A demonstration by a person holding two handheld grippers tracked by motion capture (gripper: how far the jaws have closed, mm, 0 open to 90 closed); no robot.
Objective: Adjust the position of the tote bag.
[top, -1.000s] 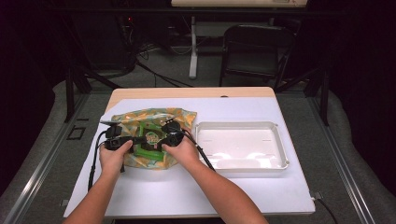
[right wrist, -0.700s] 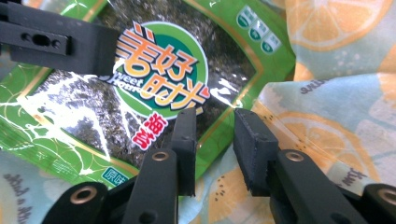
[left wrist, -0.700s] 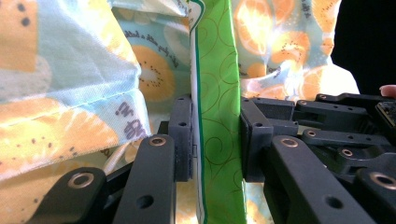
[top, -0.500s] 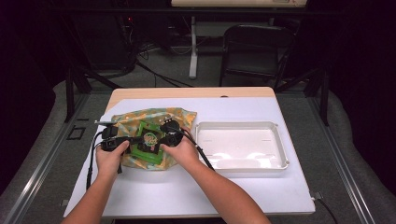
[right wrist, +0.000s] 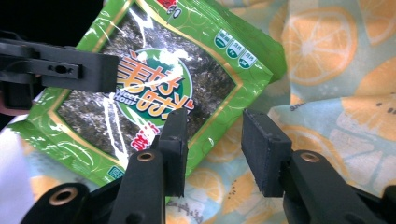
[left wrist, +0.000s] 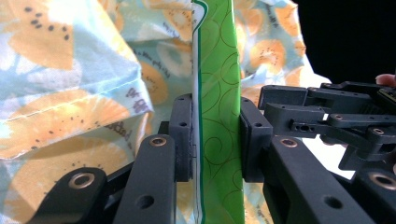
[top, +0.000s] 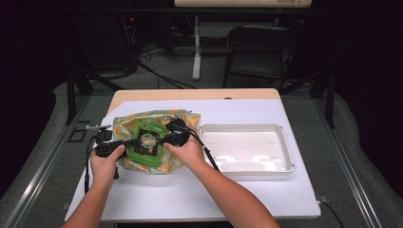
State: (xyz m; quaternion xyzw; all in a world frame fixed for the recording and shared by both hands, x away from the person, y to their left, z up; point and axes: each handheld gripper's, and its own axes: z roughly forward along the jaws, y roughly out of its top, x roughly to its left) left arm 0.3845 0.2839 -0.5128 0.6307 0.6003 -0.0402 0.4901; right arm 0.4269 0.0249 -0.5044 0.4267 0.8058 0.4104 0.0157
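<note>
We are holding a green packet [top: 146,142] over a cloth bag [top: 157,124] on the left part of the white table [top: 190,194]. The packet is glossy foil with a gold border, a round label and thin swirl lines on its side; it is flat and a little crinkled. The bag is soft, wrinkled fabric, pale blue with orange citrus slices printed on it, and it is lying spread under the packet.

Our left gripper [left wrist: 216,135] is pressing its black pads on the edge of the packet from both sides, so it is gripping it. Our right gripper [right wrist: 214,149] has just been opening its jaws: they are standing apart at the lower corner of the packet, only cloth is showing in the gap, and the pads are not pressing on anything.

To the right of the bag, a white tray [top: 285,147] is standing, shallow, rectangular, with rounded corners and a smooth plastic look. Its inside is bare. Cables are trailing from both grippers across the table.
</note>
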